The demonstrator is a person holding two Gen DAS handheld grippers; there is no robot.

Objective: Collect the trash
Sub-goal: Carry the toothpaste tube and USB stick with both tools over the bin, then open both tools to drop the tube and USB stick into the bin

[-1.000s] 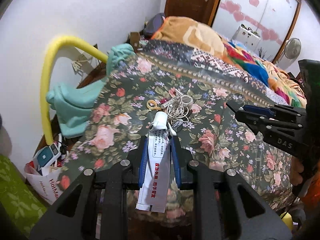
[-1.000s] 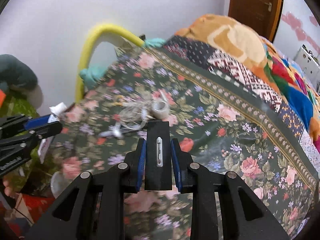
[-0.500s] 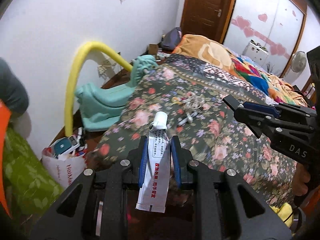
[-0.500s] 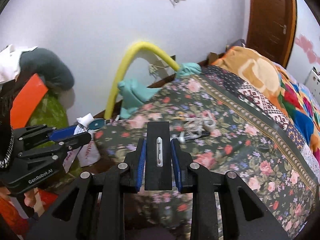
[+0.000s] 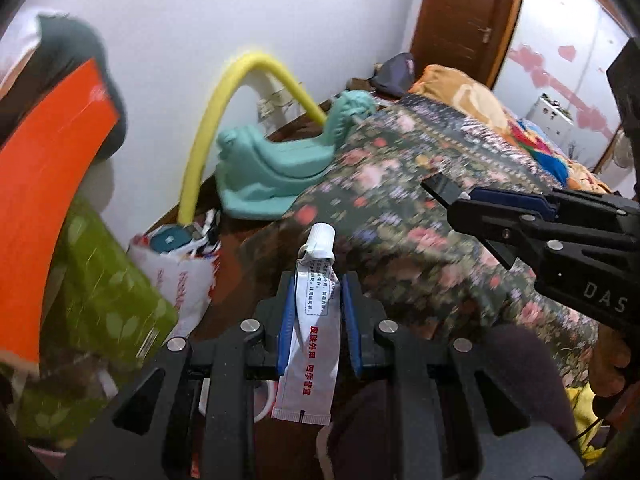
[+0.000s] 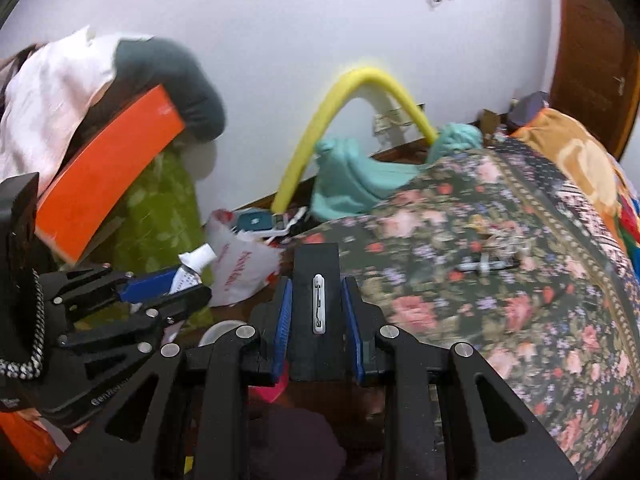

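White plastic marks the goal: a shopping bag [image 6: 240,264] already stuffed with rubbish sits on the floor by the corner of the bed [image 6: 500,280], at the foot of a yellow foam tube [image 6: 320,128]. Seen from either camera it lies ahead and to the left, low down, so both hands need to travel leftward and down to reach its mouth.

The left tongs [image 5: 316,320] are nearer to it, judging from the right camera, where they sit just in front of the bag. They are clenched on a crumpled ointment tube [image 5: 314,320], its long axis running along the fingers with the white cap pointing forward.

The right tongs [image 6: 318,312] are likewise clamped, on a flat black box [image 6: 318,300] with a small silver clip on its face, also lengthwise between the blue pads.
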